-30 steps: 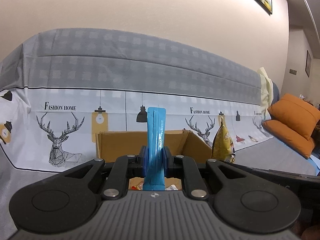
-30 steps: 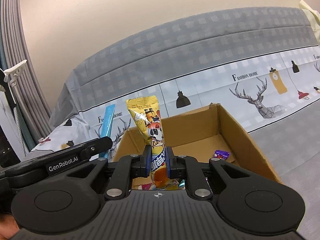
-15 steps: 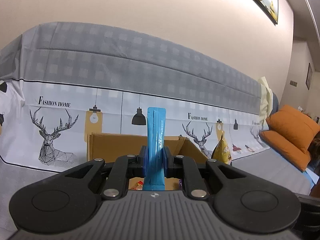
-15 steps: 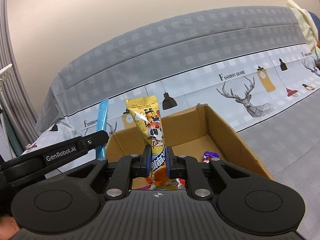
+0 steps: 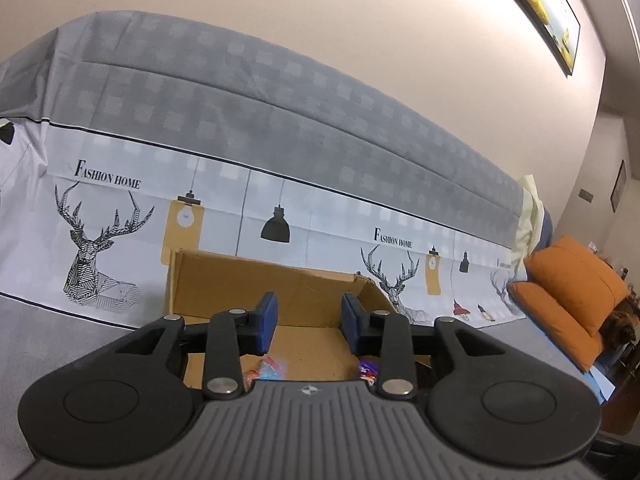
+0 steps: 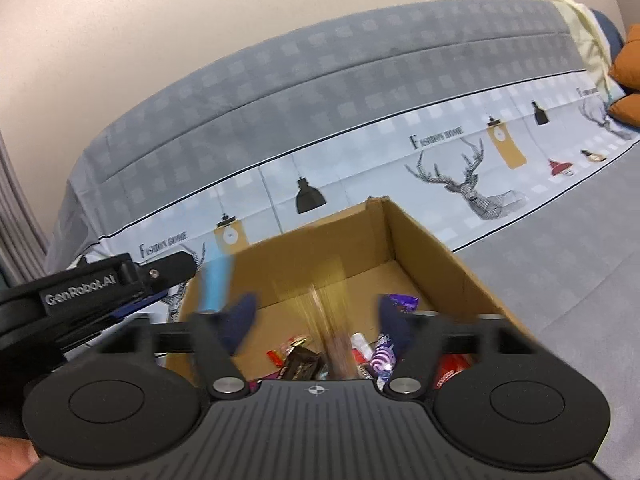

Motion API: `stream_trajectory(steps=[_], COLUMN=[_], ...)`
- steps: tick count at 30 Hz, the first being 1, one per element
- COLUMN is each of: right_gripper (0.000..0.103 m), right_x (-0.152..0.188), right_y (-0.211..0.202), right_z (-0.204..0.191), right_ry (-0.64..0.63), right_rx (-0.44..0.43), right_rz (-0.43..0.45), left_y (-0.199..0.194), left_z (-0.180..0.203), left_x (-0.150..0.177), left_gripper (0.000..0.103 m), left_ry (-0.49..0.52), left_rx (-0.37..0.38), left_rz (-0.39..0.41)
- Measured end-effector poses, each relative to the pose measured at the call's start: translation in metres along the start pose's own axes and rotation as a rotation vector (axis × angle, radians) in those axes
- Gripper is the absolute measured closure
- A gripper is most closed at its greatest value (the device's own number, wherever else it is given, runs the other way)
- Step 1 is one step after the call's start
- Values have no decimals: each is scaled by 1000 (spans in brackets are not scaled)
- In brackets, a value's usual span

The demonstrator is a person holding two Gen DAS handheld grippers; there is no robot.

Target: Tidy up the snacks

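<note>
Both grippers hang over the open cardboard box (image 6: 436,256), which sits on a grey-covered surface against a backdrop cloth (image 5: 280,128) printed with deer and lamps.

The left gripper (image 5: 309,322) has its jaws partly apart, having just been opening, and nothing lies between its blue pads (image 5: 267,320); through the gap only the bare box (image 5: 248,280) floor and back wall show. Low in that view, partly hidden by the gripper body, a few wrappers lie on the box floor. In the right wrist view the left gripper (image 6: 176,266) reaches in from the left edge, and just past its tip a blue stick pack (image 6: 216,284) shows as a smeared streak at the box's left wall (too blurred to tell whether anything touches it).

The right gripper (image 6: 316,320) has its jaws wide apart, having just been opening too, and they grip nothing. Between them a yellow snack bag (image 6: 328,312) appears as a vertical blur above the box floor, clear of both pads. Below it a heap of snacks (image 6: 348,356) lies at the near end of the box: a dark brown bar, a red wrapper, purple ones and a purple-and-white swirl.

Orange cushions (image 5: 572,292) sit far off to the right.
</note>
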State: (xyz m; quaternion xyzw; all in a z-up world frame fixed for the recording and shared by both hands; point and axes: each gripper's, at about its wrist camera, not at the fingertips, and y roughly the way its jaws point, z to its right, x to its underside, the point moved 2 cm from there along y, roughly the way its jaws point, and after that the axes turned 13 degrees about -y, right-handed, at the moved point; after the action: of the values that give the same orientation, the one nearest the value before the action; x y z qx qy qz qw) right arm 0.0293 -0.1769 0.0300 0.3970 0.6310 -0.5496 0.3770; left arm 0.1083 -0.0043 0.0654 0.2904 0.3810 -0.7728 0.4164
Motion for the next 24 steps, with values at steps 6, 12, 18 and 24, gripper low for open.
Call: stream_trajectory(steps=[6,12,18,24], right_gripper=[15,0,0,0], right_x=[1,4,4,25], right_y=[-1,-16,-52,-99], right_z=[4,6,6,10], right_ry=[-26,-70,-179,-198], right_rx=[15,33,25,22], right_rz=[-15,-18,-14,-28], left_y=[-12,-47,-87,-123], left_z=[-9,-4,17,10], left_x=[-3,3,8,53], left_gripper=[39,17,16,1], left_ry=[5,96,111,-17], left_rx=[-15,-36,-191,-241], left_rz=[3,57,-3,-91])
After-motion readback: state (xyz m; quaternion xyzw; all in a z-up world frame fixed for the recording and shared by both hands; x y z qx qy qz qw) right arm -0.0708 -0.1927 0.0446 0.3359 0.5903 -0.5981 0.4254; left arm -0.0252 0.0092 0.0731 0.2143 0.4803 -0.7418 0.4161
